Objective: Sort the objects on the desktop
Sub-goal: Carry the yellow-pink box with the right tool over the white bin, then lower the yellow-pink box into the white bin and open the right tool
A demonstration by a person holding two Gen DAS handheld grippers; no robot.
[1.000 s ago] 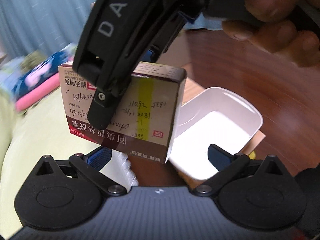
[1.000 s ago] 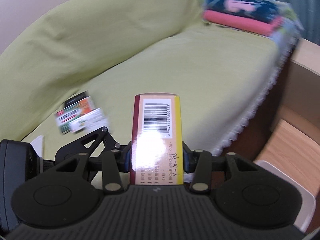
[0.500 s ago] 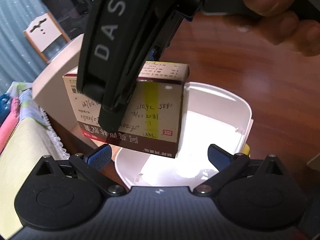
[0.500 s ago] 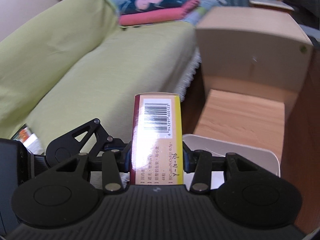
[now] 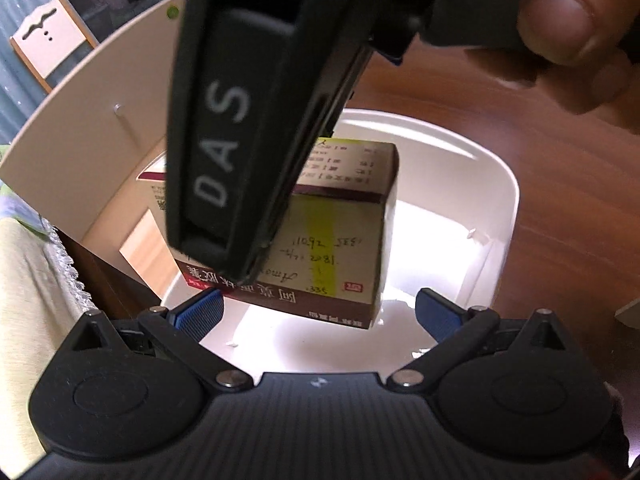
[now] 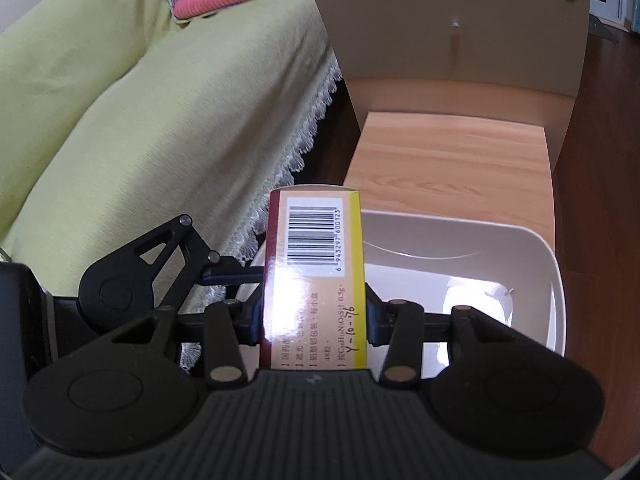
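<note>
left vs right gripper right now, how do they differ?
The right gripper is shut on the medicine box; the left gripper stands open with nothing between its blue pads. The right one carries the box; the left one only hangs beside it. Both hang over the white bin.

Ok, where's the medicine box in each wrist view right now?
Left wrist: medicine box at centre, above the white bin, pinched by the right gripper coming from above.
Right wrist: box centre, upright between the pads.
Shared landmark: the white bin.
</note>
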